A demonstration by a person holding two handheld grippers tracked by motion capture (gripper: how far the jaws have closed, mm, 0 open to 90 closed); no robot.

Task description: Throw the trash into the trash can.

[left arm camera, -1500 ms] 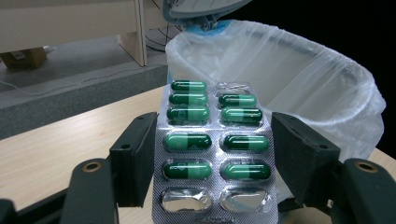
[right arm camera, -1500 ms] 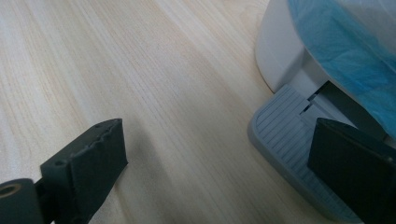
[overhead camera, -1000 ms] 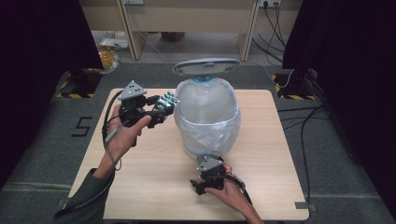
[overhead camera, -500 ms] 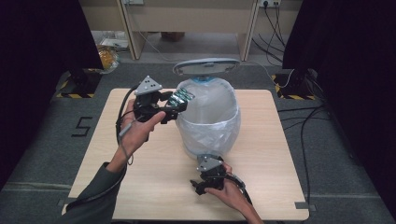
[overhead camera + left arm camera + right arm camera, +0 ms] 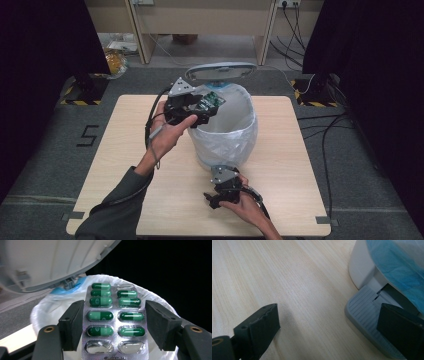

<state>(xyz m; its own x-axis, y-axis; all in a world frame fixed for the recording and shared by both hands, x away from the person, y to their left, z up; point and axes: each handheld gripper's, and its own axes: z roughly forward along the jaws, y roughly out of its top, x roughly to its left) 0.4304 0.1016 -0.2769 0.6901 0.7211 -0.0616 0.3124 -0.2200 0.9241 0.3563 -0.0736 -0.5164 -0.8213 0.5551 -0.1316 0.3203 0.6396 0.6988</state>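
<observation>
Gleaming foil blister pack (image 5: pixel 113 320), green capsules (image 5: pixel 100 315)

Left gripper (image 5: pixel 207 107): jaws clamping, arm reaching forward — raised off the surface.
Right gripper (image 5: pixel 327 327): jaws standing wide apart — hand (image 5: pixel 247 205) resting low, near the person.

Your left hand-held gripper (image 5: pixel 200 107) is black with a grey three-cornered plate and trailing black cable; your right hand-held gripper (image 5: pixel 223 192) matches. Your left sleeve (image 5: pixel 117 210) is dark grey-green.
</observation>
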